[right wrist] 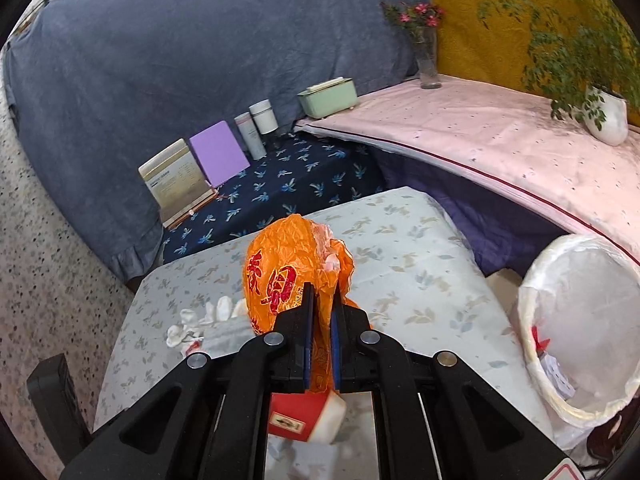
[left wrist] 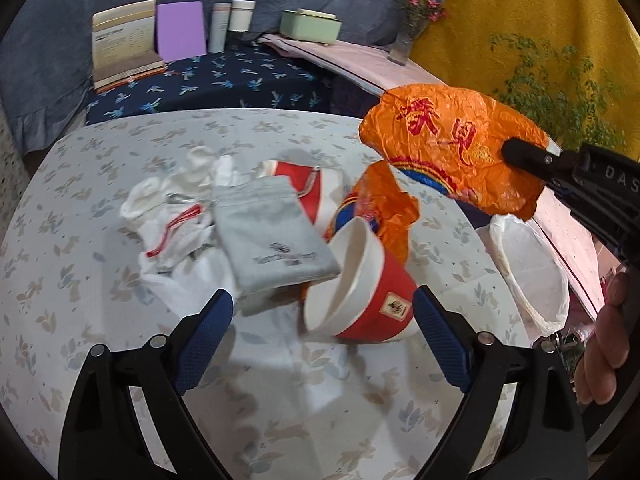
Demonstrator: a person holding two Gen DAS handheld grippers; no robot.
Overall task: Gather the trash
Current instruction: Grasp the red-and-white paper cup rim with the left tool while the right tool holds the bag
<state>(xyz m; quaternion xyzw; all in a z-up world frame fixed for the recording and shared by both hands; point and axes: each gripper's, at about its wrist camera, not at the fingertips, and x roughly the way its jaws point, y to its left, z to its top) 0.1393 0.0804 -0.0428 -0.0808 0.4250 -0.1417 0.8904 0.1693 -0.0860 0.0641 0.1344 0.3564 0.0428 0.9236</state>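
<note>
My right gripper (right wrist: 321, 300) is shut on a crumpled orange wrapper (right wrist: 280, 276) with red characters, lifted above the floral table. In the left wrist view that wrapper (left wrist: 452, 140) hangs at the upper right, pinched by the right gripper (left wrist: 516, 152). My left gripper (left wrist: 324, 320) stands open and low over the table, with a red paper cup (left wrist: 360, 288) lying on its side between and just beyond the blue pads (left wrist: 208, 336), untouched. A second orange wrapper (left wrist: 380, 208), a grey pouch (left wrist: 272, 236), white cloth pieces (left wrist: 172, 216) and another red cup (left wrist: 304, 184) lie behind it.
A bin lined with a white bag (right wrist: 580, 320) stands off the table's right edge, also seen as the bin (left wrist: 528, 272). Books (right wrist: 176, 184), a purple board (right wrist: 218, 152), canisters (right wrist: 256, 128), a green box (right wrist: 328, 96), a vase (right wrist: 426, 56) and a potted plant (right wrist: 604, 116) stand behind. A hand (left wrist: 608, 352) shows at right.
</note>
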